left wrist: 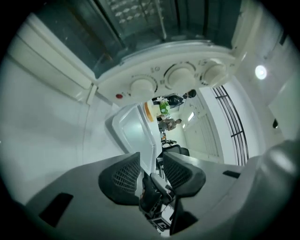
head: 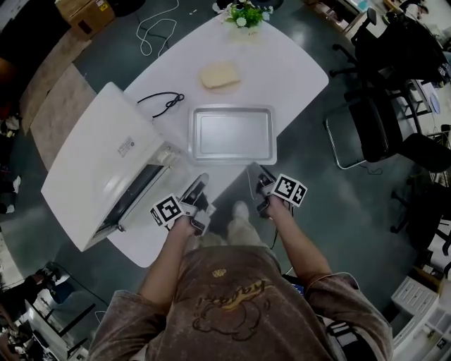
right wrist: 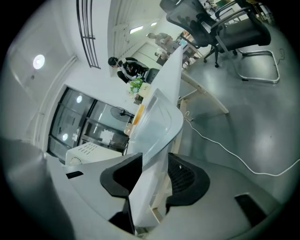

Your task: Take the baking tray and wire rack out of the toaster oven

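Note:
The silver baking tray (head: 232, 134) lies flat on the white table (head: 296, 77), beside the white toaster oven (head: 106, 155). My right gripper (head: 255, 173) is at the tray's near right corner. In the right gripper view it (right wrist: 152, 176) stands open, with the edge of the tray (right wrist: 159, 117) and the table running between its jaws. My left gripper (head: 199, 185) hovers by the oven's front near the tray's left corner. In its own view it (left wrist: 152, 171) is open and empty, facing the oven's knobs (left wrist: 180, 75) and the tray (left wrist: 131, 131). A faint grid (left wrist: 126, 9) shows behind the oven glass; I cannot make out the wire rack.
A piece of bread (head: 220, 75) and a small plant (head: 244, 14) sit at the table's far end. A black cable (head: 162, 103) loops beside the oven. Office chairs (head: 380, 120) stand to the right, and a cardboard box (head: 84, 10) sits on the floor at the far left.

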Motion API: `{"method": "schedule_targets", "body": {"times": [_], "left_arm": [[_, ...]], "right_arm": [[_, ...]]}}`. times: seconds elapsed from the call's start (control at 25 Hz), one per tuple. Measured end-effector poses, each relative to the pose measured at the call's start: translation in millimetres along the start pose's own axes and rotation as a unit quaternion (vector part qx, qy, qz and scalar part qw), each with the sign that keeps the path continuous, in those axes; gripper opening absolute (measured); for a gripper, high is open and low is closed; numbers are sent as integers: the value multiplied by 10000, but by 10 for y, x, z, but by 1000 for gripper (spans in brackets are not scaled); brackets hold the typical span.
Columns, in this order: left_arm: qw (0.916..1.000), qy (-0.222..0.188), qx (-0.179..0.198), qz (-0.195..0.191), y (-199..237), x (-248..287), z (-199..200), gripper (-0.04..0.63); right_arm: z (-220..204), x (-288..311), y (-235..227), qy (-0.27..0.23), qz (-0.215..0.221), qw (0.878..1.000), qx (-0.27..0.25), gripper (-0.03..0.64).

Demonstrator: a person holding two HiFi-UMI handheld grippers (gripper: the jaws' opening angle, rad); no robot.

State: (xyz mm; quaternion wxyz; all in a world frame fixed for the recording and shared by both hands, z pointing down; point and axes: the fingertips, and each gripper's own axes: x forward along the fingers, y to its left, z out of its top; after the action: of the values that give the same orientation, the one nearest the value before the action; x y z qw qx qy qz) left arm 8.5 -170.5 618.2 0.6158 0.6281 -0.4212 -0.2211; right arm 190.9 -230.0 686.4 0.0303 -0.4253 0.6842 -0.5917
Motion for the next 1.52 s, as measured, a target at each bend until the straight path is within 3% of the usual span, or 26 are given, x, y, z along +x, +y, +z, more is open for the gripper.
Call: {"method": "schedule_targets", "body": {"times": [0.08, 0.2, 0.32, 0.48, 0.64, 1.12, 1.4, 1.52], "left_arm": [[9995, -247, -28, -188, -110, -120, 65, 133], [9982, -507, 233, -197, -192, -356, 149, 134], [9948, -908, 363, -275, -298, -625, 221, 135], [9845, -1610, 623, -300, -392, -1023, 408, 135], [9729, -2214, 589, -303, -439, -1352, 555, 135], [9227, -3819, 529, 28, -216, -2547, 984, 135], [8872, -4594, 218, 379, 73, -3102, 1222, 135], [8782, -4759, 102, 468, 192, -3159, 1351, 135]], "right_arm": [[-111, -109, 61, 128, 54, 9998, -143, 144], [-295, -224, 266, 331, 269, 9985, -353, 146], [-478, -255, 643, 494, 728, 9947, -535, 146], [-768, -143, 1288, 819, 1506, 9816, -841, 146], [-1105, 22, 1833, 1255, 2055, 9629, -1216, 146], [-1972, 534, 2569, 2043, 2593, 9347, -1314, 146], [-2209, 809, 2834, 1972, 2500, 9403, -1205, 144], [-2226, 971, 2915, 1866, 2460, 9444, -1129, 144]]}}
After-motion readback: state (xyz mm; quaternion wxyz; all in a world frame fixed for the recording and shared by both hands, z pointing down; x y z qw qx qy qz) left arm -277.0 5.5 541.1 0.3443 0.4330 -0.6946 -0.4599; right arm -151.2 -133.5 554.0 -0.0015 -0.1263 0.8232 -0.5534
